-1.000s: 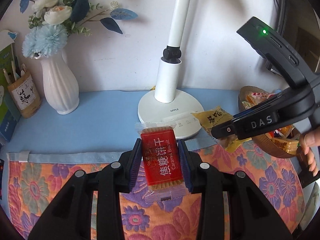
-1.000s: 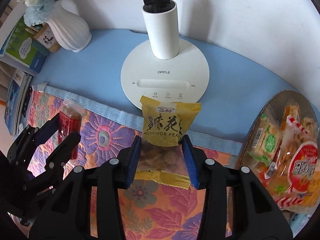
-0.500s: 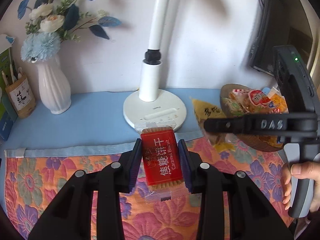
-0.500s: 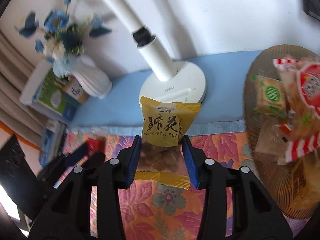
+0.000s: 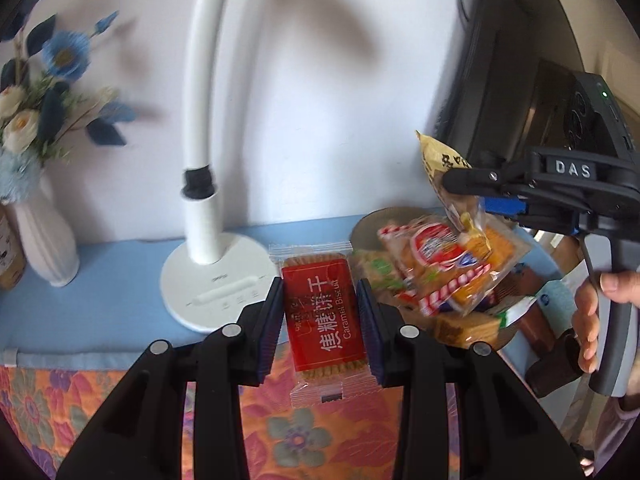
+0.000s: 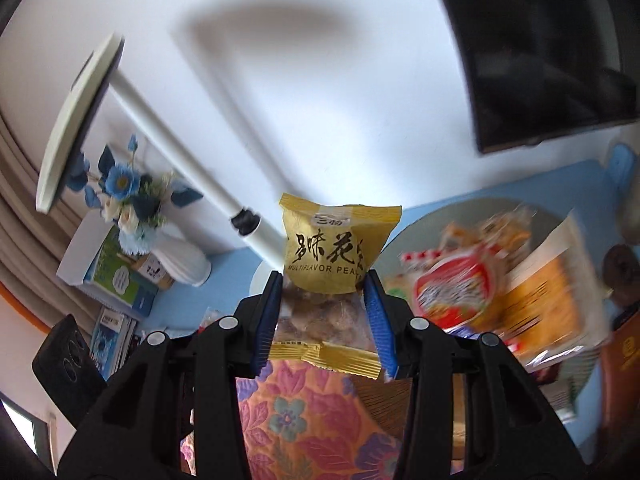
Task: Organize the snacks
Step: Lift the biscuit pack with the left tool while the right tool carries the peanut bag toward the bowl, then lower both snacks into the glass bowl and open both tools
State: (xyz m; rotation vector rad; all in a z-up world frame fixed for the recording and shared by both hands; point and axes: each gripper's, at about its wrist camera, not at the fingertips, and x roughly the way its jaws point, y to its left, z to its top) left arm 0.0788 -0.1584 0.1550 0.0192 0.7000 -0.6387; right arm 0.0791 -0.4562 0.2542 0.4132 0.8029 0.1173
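At the left, a white vase (image 5: 44,240) and lamp base (image 5: 218,280) are seen on the blue mat. The left gripper (image 5: 320,312) is clamped on a red caramel biscuit pack (image 5: 324,316), its long axis along the fingers. The snack basket (image 5: 372,228) lies ahead and to the right. The right gripper (image 6: 326,316), clamped on a yellow peanut packet (image 6: 336,256), is judged nearer, at the rim; little free room is left among the heaped packets.

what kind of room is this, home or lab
Most likely a home, perhaps a living room or study corner: a white desk lamp, a vase of artificial flowers and a dish piled with snacks sit on a table with a floral cloth.
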